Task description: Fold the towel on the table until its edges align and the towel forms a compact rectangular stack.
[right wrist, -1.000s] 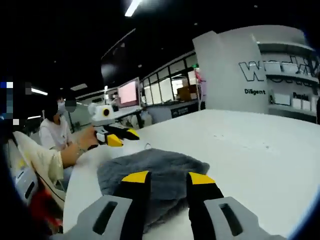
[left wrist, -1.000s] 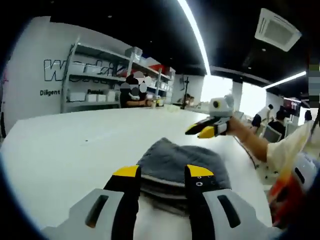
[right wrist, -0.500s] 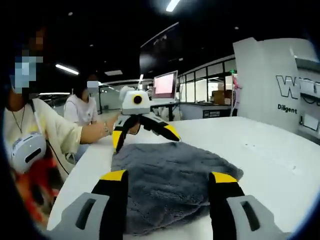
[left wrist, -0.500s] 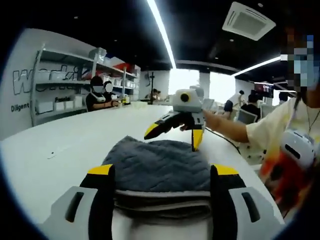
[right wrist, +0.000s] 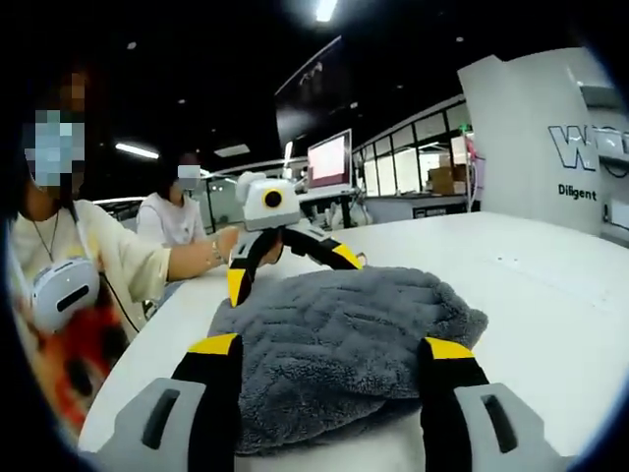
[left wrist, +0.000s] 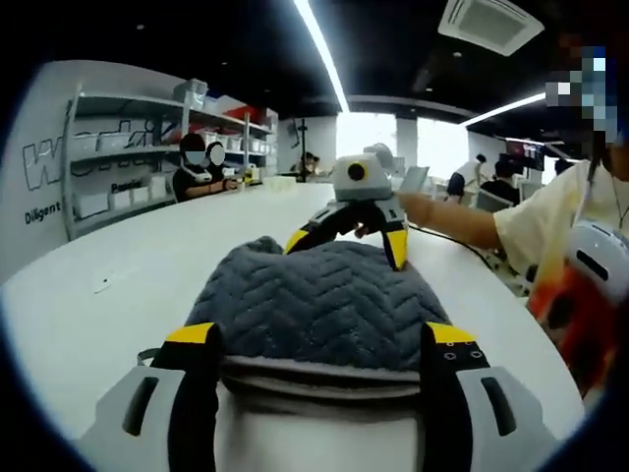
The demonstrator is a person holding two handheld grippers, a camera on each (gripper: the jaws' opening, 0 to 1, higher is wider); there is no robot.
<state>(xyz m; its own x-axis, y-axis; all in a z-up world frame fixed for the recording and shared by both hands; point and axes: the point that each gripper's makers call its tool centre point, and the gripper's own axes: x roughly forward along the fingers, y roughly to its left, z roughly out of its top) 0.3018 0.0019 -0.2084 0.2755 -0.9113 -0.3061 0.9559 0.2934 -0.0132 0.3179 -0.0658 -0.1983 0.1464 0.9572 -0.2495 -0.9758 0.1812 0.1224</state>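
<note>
A grey folded towel [left wrist: 314, 305] with a zigzag weave lies in a thick stack on the white table [left wrist: 108, 285]. My left gripper [left wrist: 319, 339] is open, its yellow-tipped jaws standing on either side of the near edge of the towel. In the left gripper view my right gripper [left wrist: 346, 244] is open at the far edge of the stack. In the right gripper view the towel [right wrist: 344, 339] lies between the open jaws of my right gripper [right wrist: 329, 346], and my left gripper [right wrist: 287, 265] stands open across its far side.
Metal shelves [left wrist: 128, 167] with white boxes stand at the far left against a white wall. People sit beyond the table [right wrist: 550, 295]. The person holding the grippers is at one side, arm [left wrist: 462, 221] stretched over the table edge.
Both grippers have moved closer to the towel from opposite sides, and their jaws have opened wide from a narrow gap one second ago. The towel stack looks bunched higher.
</note>
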